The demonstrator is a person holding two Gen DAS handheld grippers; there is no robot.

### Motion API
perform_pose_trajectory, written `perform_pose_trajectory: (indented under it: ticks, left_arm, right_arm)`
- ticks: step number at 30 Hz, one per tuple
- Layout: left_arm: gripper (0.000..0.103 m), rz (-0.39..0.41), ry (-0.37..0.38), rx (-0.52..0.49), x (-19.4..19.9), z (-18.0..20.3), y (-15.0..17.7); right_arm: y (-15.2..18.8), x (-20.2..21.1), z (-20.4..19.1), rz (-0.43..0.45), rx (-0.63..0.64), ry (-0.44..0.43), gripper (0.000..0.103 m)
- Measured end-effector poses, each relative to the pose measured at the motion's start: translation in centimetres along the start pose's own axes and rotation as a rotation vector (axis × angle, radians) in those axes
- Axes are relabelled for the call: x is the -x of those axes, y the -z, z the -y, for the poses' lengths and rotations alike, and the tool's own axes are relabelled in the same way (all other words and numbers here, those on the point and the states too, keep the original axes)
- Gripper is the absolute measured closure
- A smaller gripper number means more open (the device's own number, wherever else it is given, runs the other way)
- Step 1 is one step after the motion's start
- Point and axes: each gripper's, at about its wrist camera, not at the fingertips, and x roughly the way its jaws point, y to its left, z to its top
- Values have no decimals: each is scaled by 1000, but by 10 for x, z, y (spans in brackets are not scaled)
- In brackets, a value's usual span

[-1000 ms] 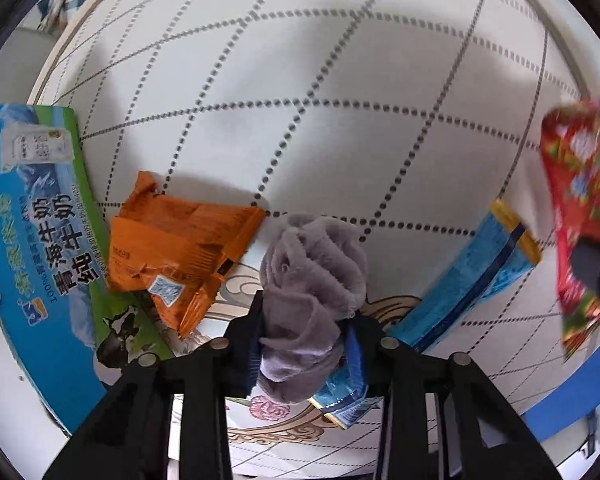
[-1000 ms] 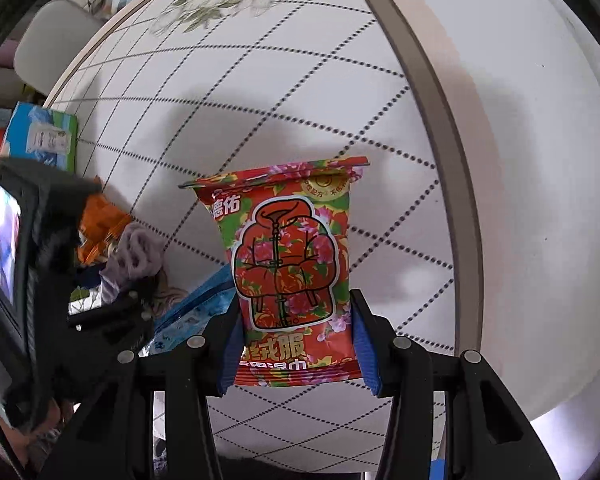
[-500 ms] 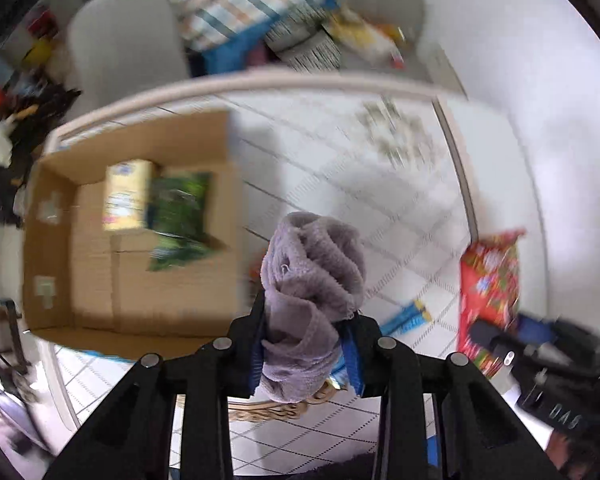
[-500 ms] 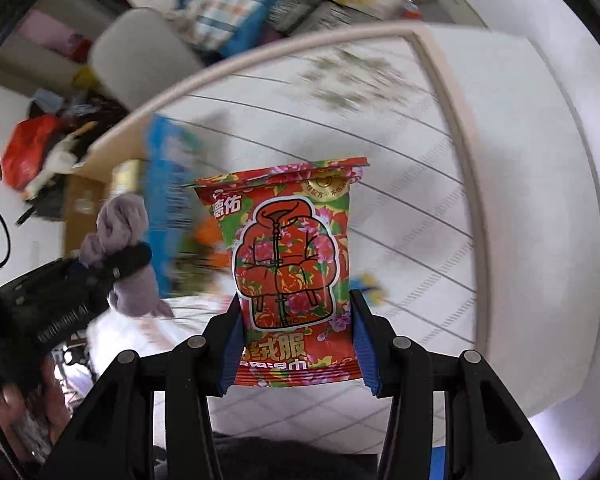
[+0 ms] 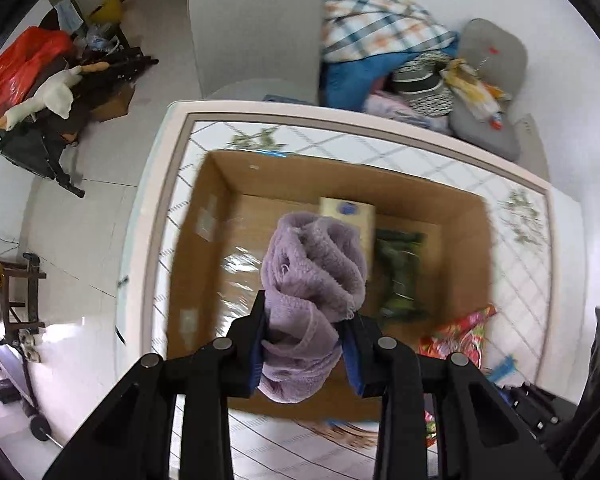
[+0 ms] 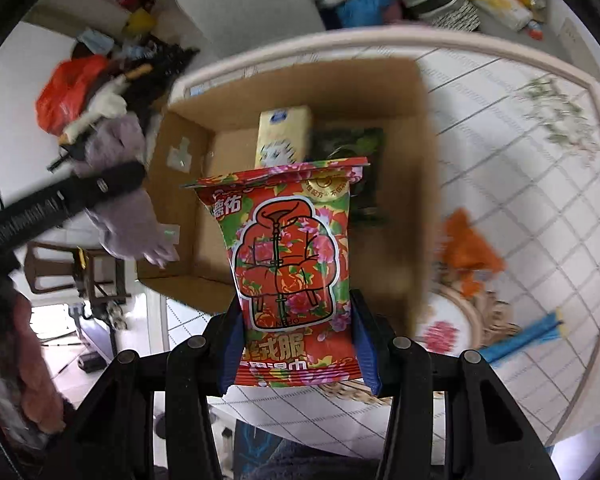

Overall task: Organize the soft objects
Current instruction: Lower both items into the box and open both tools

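Two grippers, both loaded, and you're up above the table (image 5: pixel 160 184) now. Biggest thing on it is the open cardboard box (image 5: pixel 204 216), sitting toward the table's far left corner, mouth up. Inside, against the box's far wall, lies a pale yellow pack (image 5: pixel 348 210), and just beside it to the right a dark green packet (image 5: pixel 400 272), its long axis running from far wall to near wall.

Your right gripper (image 6: pixel 298 344) has its fingers pinched on the lower end of the red floral snack bag (image 6: pixel 292 248). That bag stands upright in the right wrist view, long axis along the fingers, crimped top edge pointing away from you and hanging over the box's near wall, printed face to the camera.

Your left gripper (image 5: pixel 306 344) has its fingers closed on the purple towel (image 5: pixel 312 276), bunched in folds. Its long axis runs along the fingers, the rounded end pointing out over the box's open middle, the loose end drooping back behind the pads.

Out on the table to the right of the box, an orange packet (image 6: pixel 466 248) lies near the box's right wall, and a blue packet (image 6: pixel 520 340) sits further toward the near right edge, motion-blurred.
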Motion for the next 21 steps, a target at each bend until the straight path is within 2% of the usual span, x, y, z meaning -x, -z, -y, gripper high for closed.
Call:
perform_pose_trajectory:
  ticks: [4,9,14,18,20,21]
  left_arm:
    - [73,-62,-22,-16,-41,-24,-22]
    - [73,-140,3,-27,-89,-40,-39]
    - [70,-197,20,-32,-121,-45,-50]
    - [67,-216,20,-34,-127,-47,-58]
    - [62,-223,27,-29,-126,-49,-60]
    - [58,-225,20,-28,-125,-49,-61]
  right_arm:
    - [-14,-55,-16,-60,-41,32,53]
    - [-25,-115,-27,-131,-83,84,53]
    - [-30,-150,-33,-165,-94,135,53]
    - [-33,-160,-38,-163,-86,157,52]
    - [-37,-163,-46,-157,-73,162,46]
    - [-37,-162,-48,-157,-74,166,36]
